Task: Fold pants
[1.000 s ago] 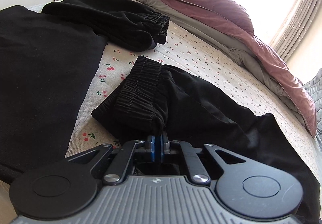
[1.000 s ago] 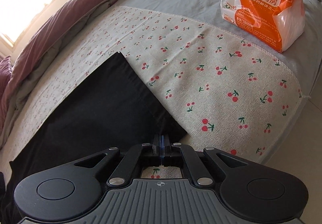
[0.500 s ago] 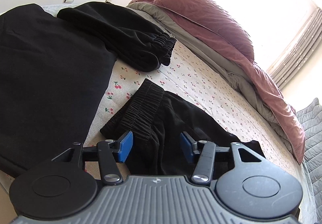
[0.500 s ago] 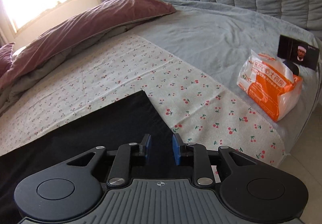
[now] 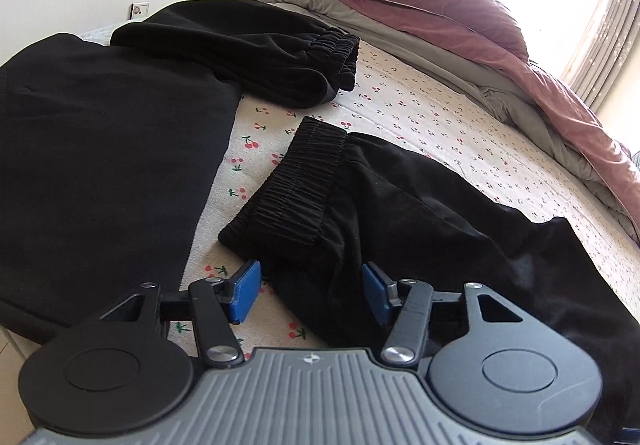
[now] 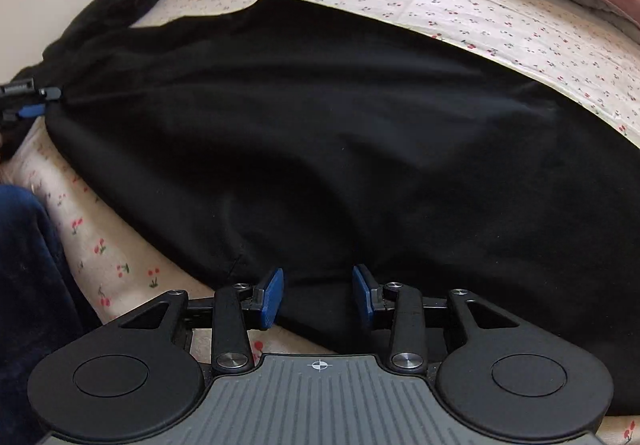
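Note:
Black pants (image 5: 400, 205) lie on the cherry-print sheet (image 5: 440, 117), their elastic waistband (image 5: 300, 181) toward me in the left wrist view. My left gripper (image 5: 312, 289) is open, its blue pads astride the pants' near edge below the waistband. In the right wrist view the pants (image 6: 340, 145) spread wide across the bed. My right gripper (image 6: 318, 295) is open, its pads over the near edge of the fabric. The left gripper's fingertips (image 6: 34, 103) show at the far left of that view.
A second folded black pair (image 5: 248, 49) lies beyond the waistband. A large black garment (image 5: 100, 149) covers the left of the bed. A maroon and grey duvet (image 5: 440, 21) is bunched along the far side. A dark blue-clad leg (image 6: 28, 305) stands at the bed's edge.
Both grippers were shut on the pants' edges one second ago; both have let go and opened. The right gripper has swung round from the pants' end to face their middle.

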Action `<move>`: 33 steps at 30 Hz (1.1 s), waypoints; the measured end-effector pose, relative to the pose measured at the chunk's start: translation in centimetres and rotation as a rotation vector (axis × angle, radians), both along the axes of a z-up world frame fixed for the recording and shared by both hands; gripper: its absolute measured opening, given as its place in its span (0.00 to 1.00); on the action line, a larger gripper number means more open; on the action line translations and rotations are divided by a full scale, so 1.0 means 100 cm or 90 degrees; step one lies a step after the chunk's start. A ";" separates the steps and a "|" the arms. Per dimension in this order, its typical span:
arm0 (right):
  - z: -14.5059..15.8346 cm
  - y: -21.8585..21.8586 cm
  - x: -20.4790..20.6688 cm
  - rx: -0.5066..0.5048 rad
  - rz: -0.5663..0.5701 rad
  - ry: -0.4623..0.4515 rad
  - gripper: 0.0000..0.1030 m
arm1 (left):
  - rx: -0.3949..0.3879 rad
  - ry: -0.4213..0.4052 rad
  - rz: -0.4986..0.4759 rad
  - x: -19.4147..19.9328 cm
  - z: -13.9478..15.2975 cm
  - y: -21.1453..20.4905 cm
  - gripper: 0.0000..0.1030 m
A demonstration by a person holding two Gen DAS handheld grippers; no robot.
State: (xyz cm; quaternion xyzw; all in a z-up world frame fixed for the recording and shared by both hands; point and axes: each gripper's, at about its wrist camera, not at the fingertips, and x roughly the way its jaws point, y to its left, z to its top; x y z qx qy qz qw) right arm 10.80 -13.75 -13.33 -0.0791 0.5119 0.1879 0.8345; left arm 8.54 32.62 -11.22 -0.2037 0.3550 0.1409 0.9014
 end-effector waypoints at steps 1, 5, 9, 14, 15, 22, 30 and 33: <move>0.001 0.000 -0.002 -0.005 0.005 0.005 0.34 | -0.003 -0.002 0.005 -0.004 0.002 0.003 0.55; 0.010 -0.015 0.000 0.018 -0.009 0.017 0.34 | -0.009 -0.030 0.029 -0.017 0.020 0.006 0.55; 0.034 -0.022 0.003 0.086 -0.012 -0.016 0.39 | 0.017 -0.083 0.042 -0.021 0.058 -0.012 0.55; 0.054 -0.008 0.028 0.095 -0.007 -0.061 0.42 | 0.028 -0.114 -0.093 0.014 0.094 -0.080 0.68; 0.052 -0.003 0.037 0.096 -0.005 -0.053 0.50 | 0.033 -0.116 -0.119 0.022 0.098 -0.095 0.70; 0.008 0.026 0.100 0.034 0.029 0.050 0.62 | -0.070 -0.007 -0.223 0.110 0.064 -0.185 0.75; -0.012 0.008 0.073 0.003 0.108 -0.044 1.00 | -0.167 0.057 -0.114 0.171 0.032 -0.197 0.75; -0.011 -0.007 0.081 0.017 0.086 -0.051 1.00 | -0.168 0.075 -0.069 0.194 0.012 -0.200 0.76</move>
